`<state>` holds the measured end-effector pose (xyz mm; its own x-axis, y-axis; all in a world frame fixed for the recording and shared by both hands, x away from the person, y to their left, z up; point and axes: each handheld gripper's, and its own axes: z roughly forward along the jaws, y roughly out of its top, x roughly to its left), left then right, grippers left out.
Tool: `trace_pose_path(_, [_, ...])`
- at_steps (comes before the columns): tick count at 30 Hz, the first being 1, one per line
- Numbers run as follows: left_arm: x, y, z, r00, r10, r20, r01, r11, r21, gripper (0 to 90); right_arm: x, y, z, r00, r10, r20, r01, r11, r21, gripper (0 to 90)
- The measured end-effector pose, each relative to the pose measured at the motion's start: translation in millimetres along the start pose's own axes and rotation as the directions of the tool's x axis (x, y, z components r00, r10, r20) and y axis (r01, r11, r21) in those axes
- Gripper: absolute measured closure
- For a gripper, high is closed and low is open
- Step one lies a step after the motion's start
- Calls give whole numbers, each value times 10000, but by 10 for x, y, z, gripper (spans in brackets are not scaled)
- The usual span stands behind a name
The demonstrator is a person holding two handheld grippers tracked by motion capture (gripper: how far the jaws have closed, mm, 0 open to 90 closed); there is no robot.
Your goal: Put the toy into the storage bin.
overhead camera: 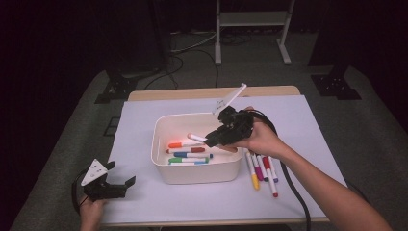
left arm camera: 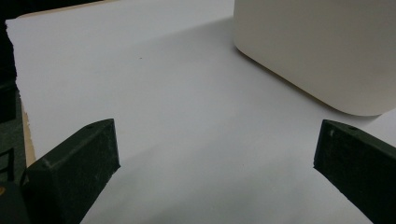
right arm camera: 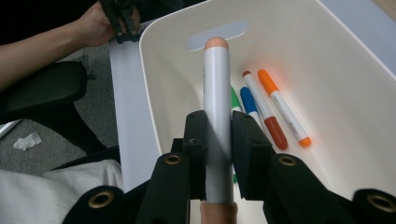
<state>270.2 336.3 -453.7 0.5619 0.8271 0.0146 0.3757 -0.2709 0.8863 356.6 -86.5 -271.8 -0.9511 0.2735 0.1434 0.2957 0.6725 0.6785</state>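
- We count four markers (overhead camera: 188, 153) in the bin (overhead camera: 159, 159), four more (overhead camera: 262, 169) at its 3 o'clock.
- Our right gripper (right arm camera: 218, 135) clamps a ninth marker (right arm camera: 216, 102) above the bin.
- Our left gripper (overhead camera: 117, 181), jaws apart, rests at 8 o'clock on bare sheet (overhead camera: 144, 110).

In the right gripper view, we see the white marker (right arm camera: 217, 121) only in part: its lower end leaves the picture at the bottom edge, and the black jaws cover its sides. The green marker (right arm camera: 235, 100) and the blue marker (right arm camera: 247, 103) lie half hidden behind it in the white bin (right arm camera: 327, 56). In the left gripper view, the bin (left arm camera: 317, 51) is cut off by the top and right edges. In the high view, the printing on the markers beside the bin (overhead camera: 262, 171) is too small for us to read.
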Motion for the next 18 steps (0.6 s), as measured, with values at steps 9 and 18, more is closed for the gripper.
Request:
trace_pose_path(9, [-3, 0, 1, 10000, -6, 10, 6, 10000, 17, 0, 3, 129, 303, 9993, -154, -336, 165, 9993, 322, 756])
trace_pose_path(18, [1, -1, 0, 10000, 25, 10, -25, 10000, -28, 0, -12, 190, 620, 9963, -462, -722, 506, 9969, 602, 756])
